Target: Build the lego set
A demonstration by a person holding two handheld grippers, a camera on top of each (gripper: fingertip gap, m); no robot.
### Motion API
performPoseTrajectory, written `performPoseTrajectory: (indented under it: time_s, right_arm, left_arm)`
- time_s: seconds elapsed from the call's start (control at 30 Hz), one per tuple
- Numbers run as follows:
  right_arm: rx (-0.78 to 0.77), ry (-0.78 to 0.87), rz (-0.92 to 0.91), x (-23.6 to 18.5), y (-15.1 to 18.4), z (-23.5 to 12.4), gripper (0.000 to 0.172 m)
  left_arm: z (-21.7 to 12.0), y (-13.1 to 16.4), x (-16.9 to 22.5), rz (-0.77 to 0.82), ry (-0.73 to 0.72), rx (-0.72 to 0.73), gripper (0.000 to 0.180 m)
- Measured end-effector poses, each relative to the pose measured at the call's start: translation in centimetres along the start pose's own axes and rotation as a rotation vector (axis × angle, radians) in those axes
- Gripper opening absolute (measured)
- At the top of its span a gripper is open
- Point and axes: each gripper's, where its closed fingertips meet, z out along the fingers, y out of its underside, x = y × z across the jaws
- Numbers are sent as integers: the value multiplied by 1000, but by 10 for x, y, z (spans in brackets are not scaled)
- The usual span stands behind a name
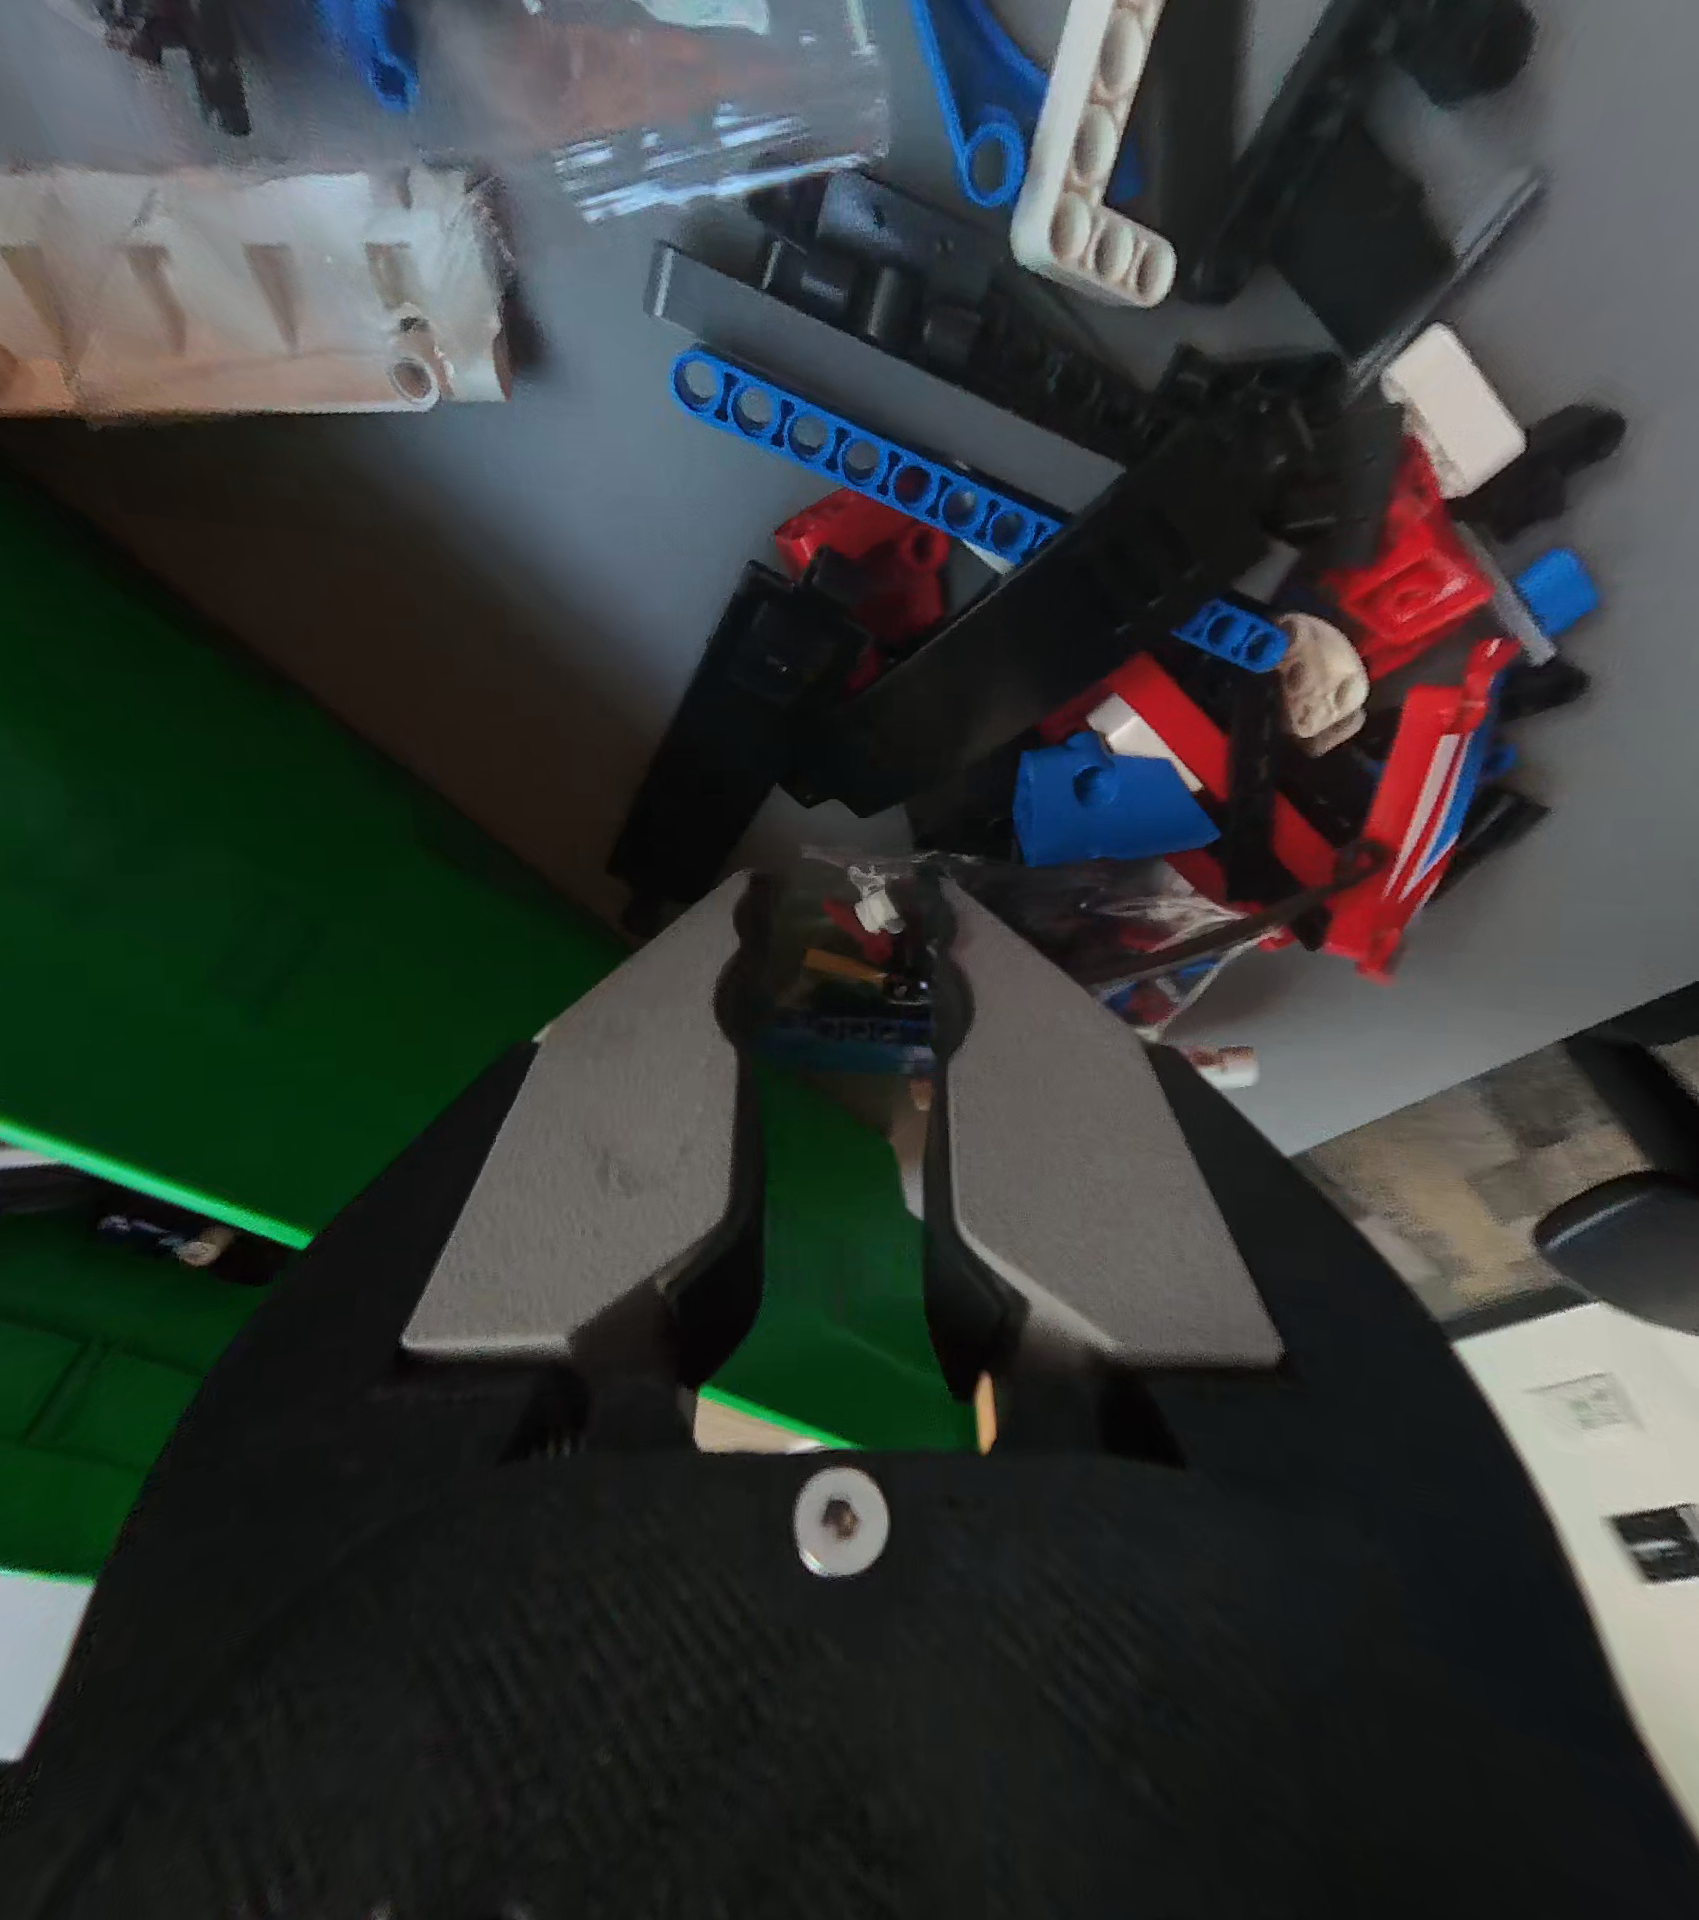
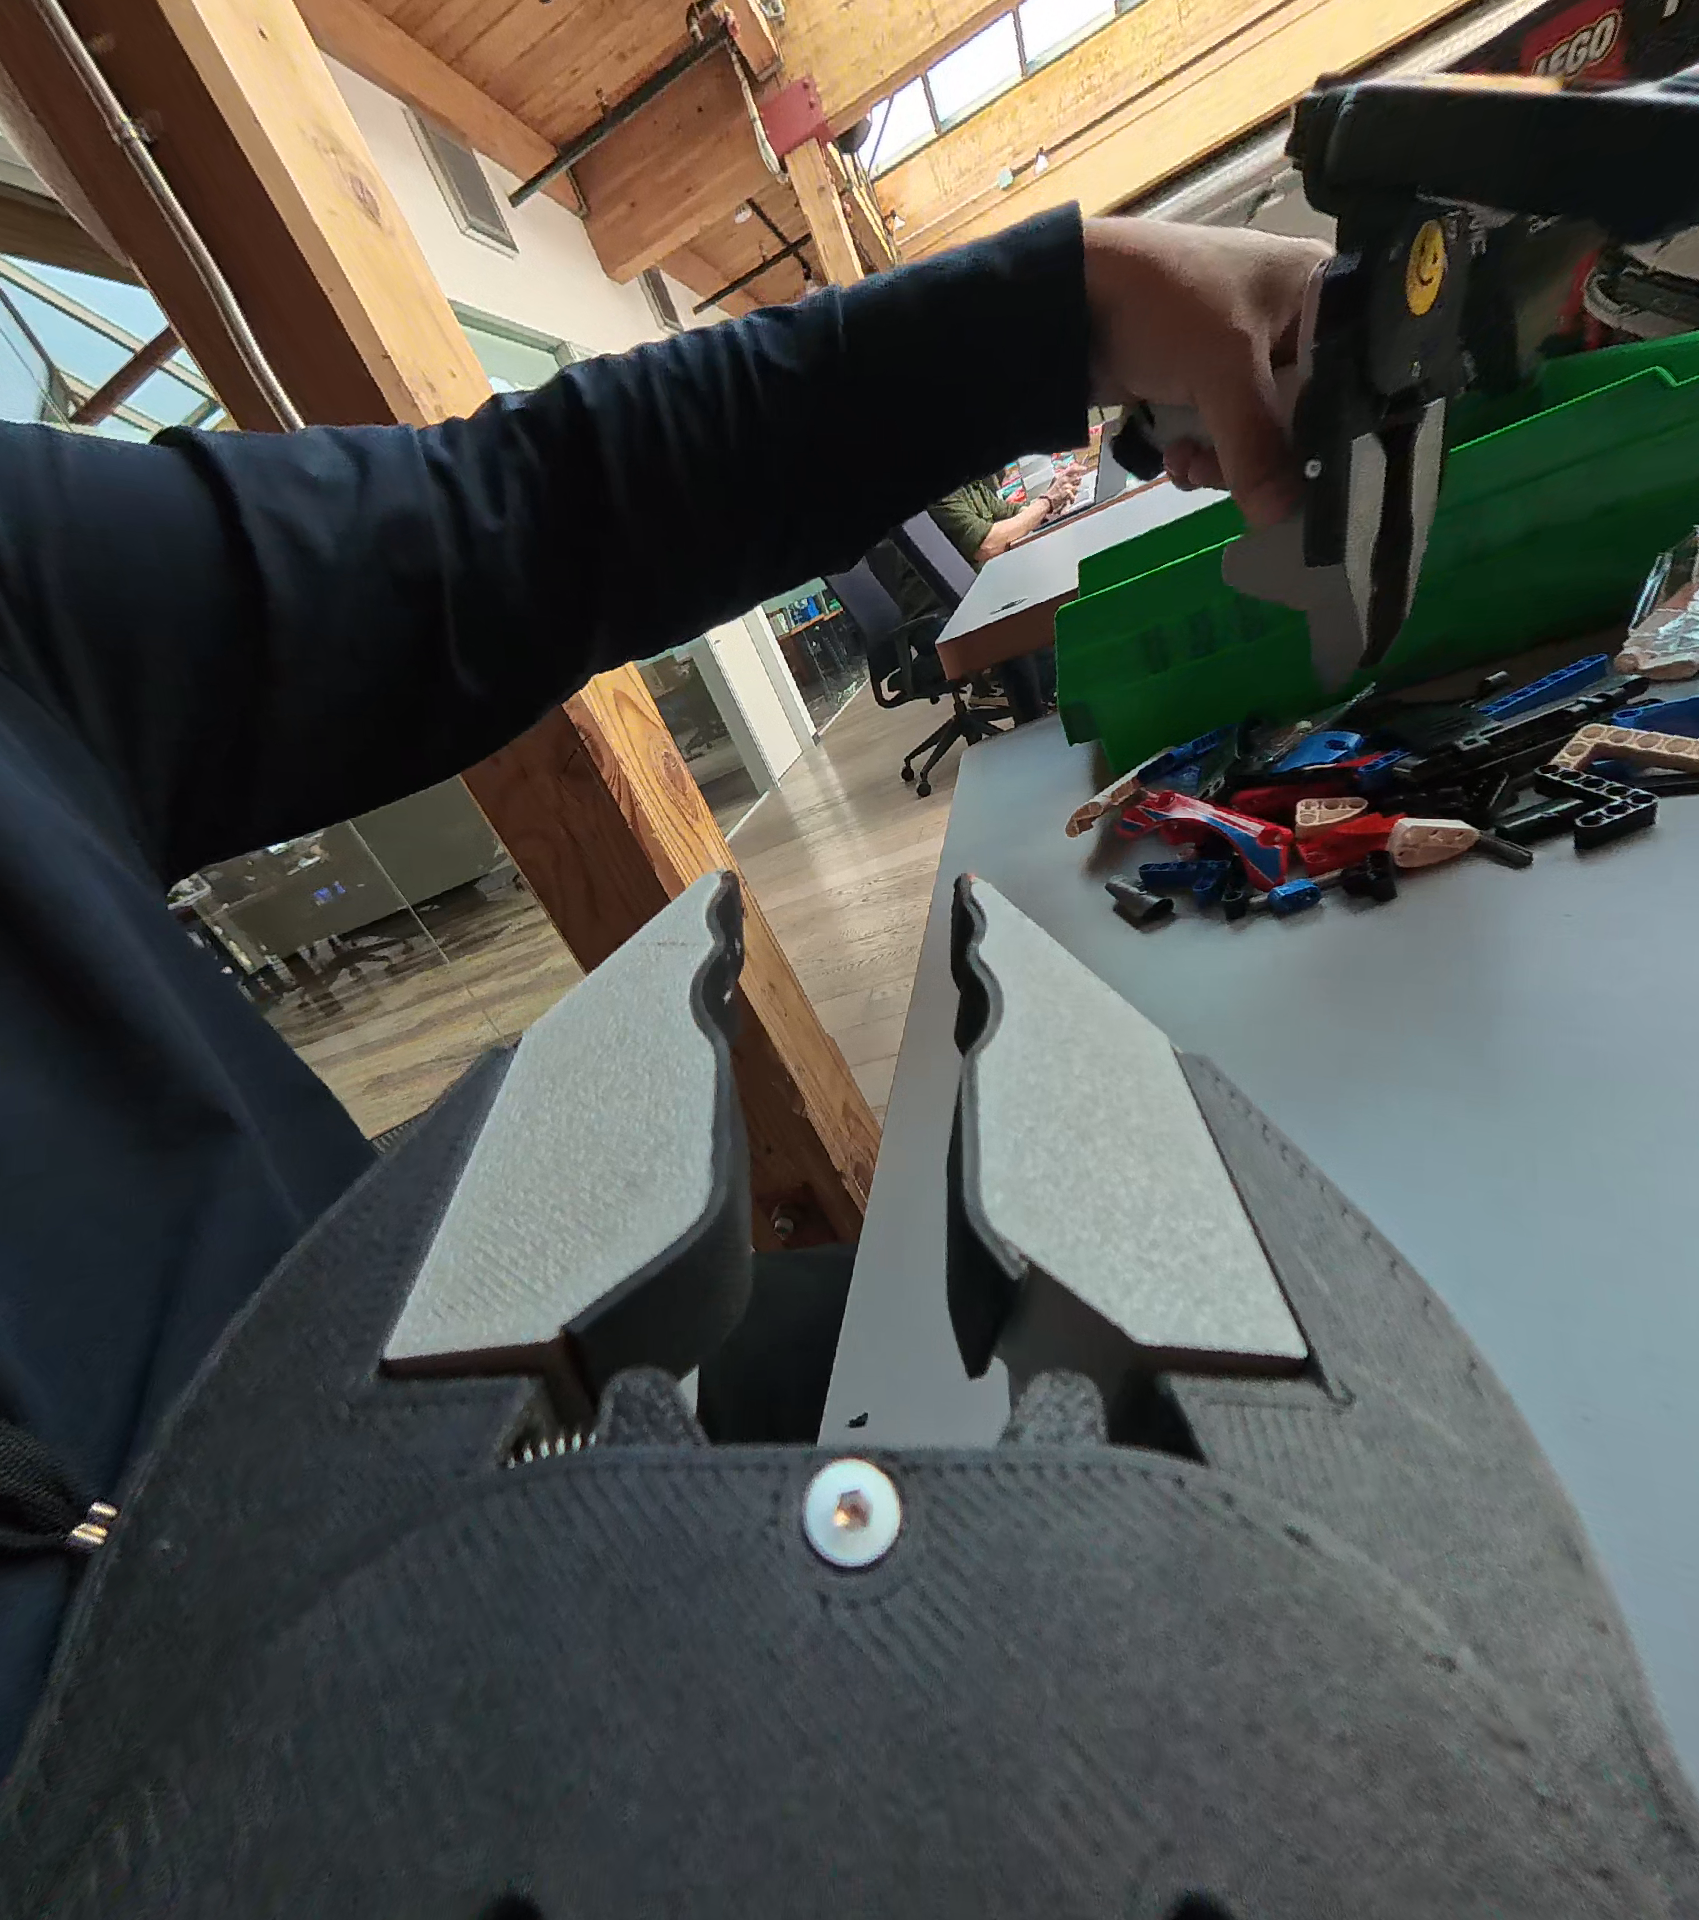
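A pile of loose red, blue, black and white Lego parts lies on the grey table. A small clear bag of tiny parts lies at the pile's near side. My left gripper hovers over this bag with its fingers apart, and the bag shows through the gap. In the right wrist view the left gripper points down above the pile with nothing hanging from it. My right gripper is open and empty at the table's near edge.
A green bin stands left of the pile and also shows in the right wrist view. A long blue beam, a white L-beam and another clear bag lie farther back. A wooden post stands beyond the table. My right fingertips sit around 30 centimeters from my left ones.
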Motion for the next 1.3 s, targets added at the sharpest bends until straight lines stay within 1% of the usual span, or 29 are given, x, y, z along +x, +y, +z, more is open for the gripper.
performPoseTrajectory:
  time_s: [0.07, 0.1, 0.13, 0.2, 0.23, 0.33, 0.43, 0.47, 0.5, 0.53, 0.6, 0.7, 0.87, 1.0, 1.2, 1.3]
  right_arm:
    - [1, 1, -3, 0, 0, 0, 37]
    - [1, 2, -4, 0, 0, 0, 37]
    - [1, 1, -4, 0, 0, 0, 37]
    - [-2, -1, -2, 0, 0, 0, 37]
    - [-3, -2, -1, 0, 0, 1, 37]
    - [-3, -4, 5, 0, 0, 1, 37]
    - [4, -6, 15, 1, -1, 0, 37]
    - [6, -7, 19, 2, -1, 0, 37]
    - [9, -7, 23, 2, -1, -1, 37]
    - [12, -7, 27, 2, -2, -1, 37]
    - [18, -8, 33, 3, -2, -2, 37]
    - [25, -7, 37, 4, -3, -3, 37]
    - [25, -4, 31, 3, -3, -3, 37]
    - [18, -1, 19, 2, -2, -2, 37]
    - [-2, 5, 5, 1, 1, 0, 37]
    - [-8, 13, -11, 1, 1, 0, 37]
  left_arm:
    - [0, 1, 3, 144, -16, -1, 34]
    - [1, 5, 8, 231, -9, -16, 43]
    - [0, 7, 10, 303, -23, -27, 46]
    - [-2, 4, 10, 383, -32, -23, 36]
    - [-1, 4, 5, 389, -45, -39, 35]
    - [5, 6, -2, 383, -34, -115, 38]
    - [14, 5, -4, 409, -13, -153, 29]
    - [18, 5, -2, 413, 0, -162, 26]
    - [20, 6, -2, 421, 8, -174, 16]
    - [22, 7, -4, 437, -4, -184, 0]
    - [19, 10, -2, 459, 19, -175, 0]
    - [2, 10, -5, 439, 15, -114, 0]
    - [-39, 3, -5, 416, -54, 66, 0]
    - [-65, 7, 3, 412, -102, 189, 0]
    - [-72, 6, -7, 304, -228, 329, 0]
    - [-74, 7, -9, 256, -263, 391, 0]
